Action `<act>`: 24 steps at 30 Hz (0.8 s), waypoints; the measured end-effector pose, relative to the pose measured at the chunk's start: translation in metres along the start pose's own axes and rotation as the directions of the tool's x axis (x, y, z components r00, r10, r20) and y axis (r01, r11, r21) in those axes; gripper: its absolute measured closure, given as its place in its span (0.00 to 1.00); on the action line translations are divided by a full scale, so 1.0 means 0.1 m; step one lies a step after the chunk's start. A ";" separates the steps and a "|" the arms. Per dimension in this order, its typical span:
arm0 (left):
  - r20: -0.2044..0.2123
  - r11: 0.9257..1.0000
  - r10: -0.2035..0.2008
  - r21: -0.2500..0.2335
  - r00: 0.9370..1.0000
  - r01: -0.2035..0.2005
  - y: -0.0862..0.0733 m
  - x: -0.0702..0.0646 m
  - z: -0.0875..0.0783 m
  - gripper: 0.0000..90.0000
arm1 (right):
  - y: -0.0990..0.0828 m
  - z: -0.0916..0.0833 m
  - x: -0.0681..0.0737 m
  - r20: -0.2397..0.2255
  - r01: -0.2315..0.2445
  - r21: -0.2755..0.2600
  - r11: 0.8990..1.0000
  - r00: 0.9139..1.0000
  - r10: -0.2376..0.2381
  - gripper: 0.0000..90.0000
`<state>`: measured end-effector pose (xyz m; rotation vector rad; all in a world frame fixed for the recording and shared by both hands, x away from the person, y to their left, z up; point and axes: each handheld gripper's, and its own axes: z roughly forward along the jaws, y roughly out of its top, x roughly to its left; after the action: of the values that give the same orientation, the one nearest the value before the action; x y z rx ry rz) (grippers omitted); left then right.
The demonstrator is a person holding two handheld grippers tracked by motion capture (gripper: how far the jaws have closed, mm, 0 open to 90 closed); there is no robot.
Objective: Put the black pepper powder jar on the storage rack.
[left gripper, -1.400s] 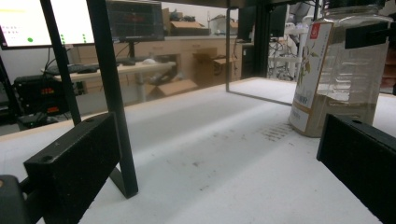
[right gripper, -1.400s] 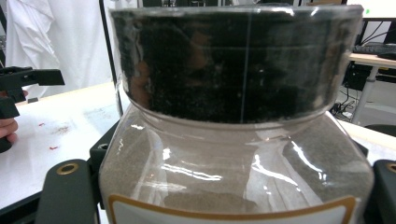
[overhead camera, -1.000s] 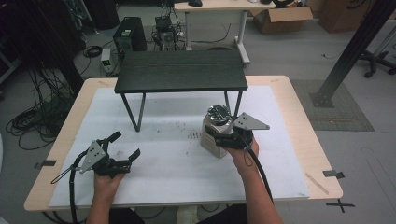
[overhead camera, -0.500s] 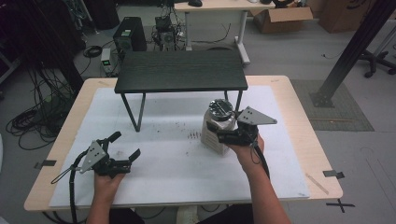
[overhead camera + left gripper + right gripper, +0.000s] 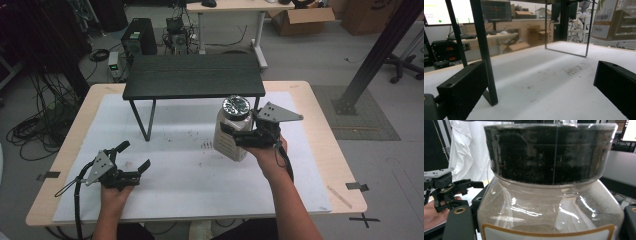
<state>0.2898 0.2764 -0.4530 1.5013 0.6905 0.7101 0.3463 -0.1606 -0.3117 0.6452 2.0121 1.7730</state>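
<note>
One clear plastic jar (image 5: 233,131) with a dark lid, filled with pale brown powder, sits clamped between the pads of the right gripper (image 5: 239,138), clear of the white table cover (image 5: 190,175); its label is cut off in the right gripper view. One left gripper (image 5: 134,157) rests wide open, nothing between its fingers. One black shelf (image 5: 194,76) stands beyond both.
</note>
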 end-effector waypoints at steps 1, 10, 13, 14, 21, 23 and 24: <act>0.000 1.000 0.000 0.000 1.000 0.000 0.00 0.00 0.00 0.00 | 0.03 0.00 0.01 -0.002 0.003 0.001 1.000 1.000 -0.003 0.25; 0.000 1.000 -0.001 -0.001 1.000 0.001 0.00 0.00 0.00 0.00 | 0.34 -0.02 0.03 -0.027 0.027 -0.008 1.000 0.999 -0.027 0.25; 0.001 1.000 0.001 0.001 1.000 -0.001 0.00 0.00 0.00 0.00 | 0.46 -0.03 0.04 -0.035 0.035 -0.016 0.999 0.999 -0.036 0.25; 0.001 1.000 0.001 0.001 1.000 -0.001 0.00 0.00 0.00 0.00 | 0.50 -0.03 0.04 -0.038 0.036 -0.019 0.999 0.999 -0.037 0.25; 0.001 1.000 -0.001 0.002 1.000 0.001 0.00 0.00 0.00 0.00 | 0.73 -0.01 0.06 -0.054 0.047 -0.028 0.999 0.997 -0.048 0.25; 0.001 1.000 -0.001 0.002 1.000 0.001 0.00 0.00 0.00 0.00 | 0.78 0.00 0.06 -0.057 0.049 -0.030 0.998 0.997 -0.051 0.25; 0.001 1.000 0.000 0.002 1.000 0.000 0.00 0.00 0.00 0.00 | 0.81 0.01 0.06 -0.058 0.049 -0.030 0.998 0.997 -0.051 0.25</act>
<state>0.2900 0.2766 -0.4530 1.5029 0.6905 0.7083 0.3491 -0.1487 -0.2315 0.5350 2.0190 1.8084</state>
